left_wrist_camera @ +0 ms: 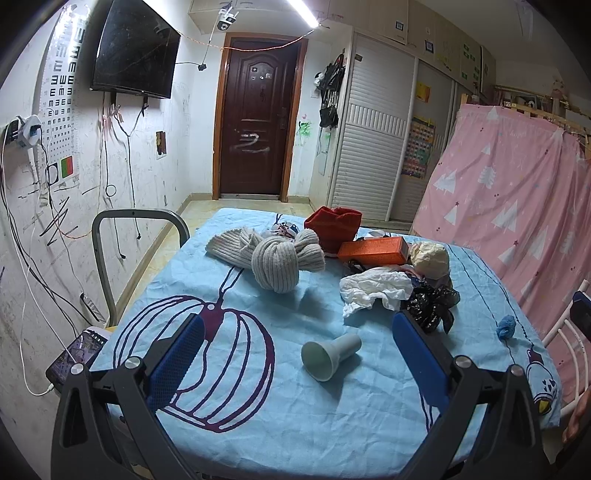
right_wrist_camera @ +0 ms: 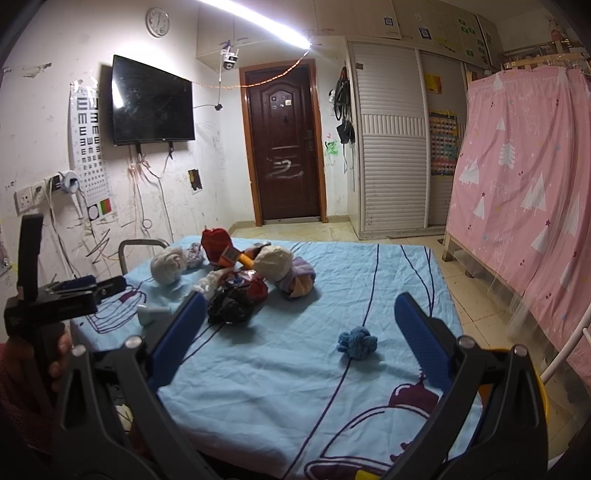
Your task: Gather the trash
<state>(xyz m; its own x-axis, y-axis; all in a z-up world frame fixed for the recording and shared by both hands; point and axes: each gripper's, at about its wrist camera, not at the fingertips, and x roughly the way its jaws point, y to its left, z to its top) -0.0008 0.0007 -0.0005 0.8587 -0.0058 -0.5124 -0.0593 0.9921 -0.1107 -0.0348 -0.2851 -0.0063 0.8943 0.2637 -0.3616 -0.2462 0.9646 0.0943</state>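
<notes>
Both spread-open grippers, left gripper (left_wrist_camera: 297,363) and right gripper (right_wrist_camera: 299,341), hover over bare blue sheet (right_wrist_camera: 295,387) before the trash pile (left_wrist_camera: 399,284)

Small scuffed bedroom under a ceiling strip light (right_wrist_camera: 258,18).
Dark brown wooden door (right_wrist_camera: 286,155) at twelve o'clock; black wall-mounted television (right_wrist_camera: 152,101) at ten; white louvred wardrobe (right_wrist_camera: 391,147) and pink tree-print curtain (right_wrist_camera: 517,192) toward two.

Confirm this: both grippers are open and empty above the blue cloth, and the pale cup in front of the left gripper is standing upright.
Not quite. The pale cup lies on its side, as the left wrist view shows. The rest holds: left gripper and right gripper have their jaws open and empty above the blue cloth.
</notes>
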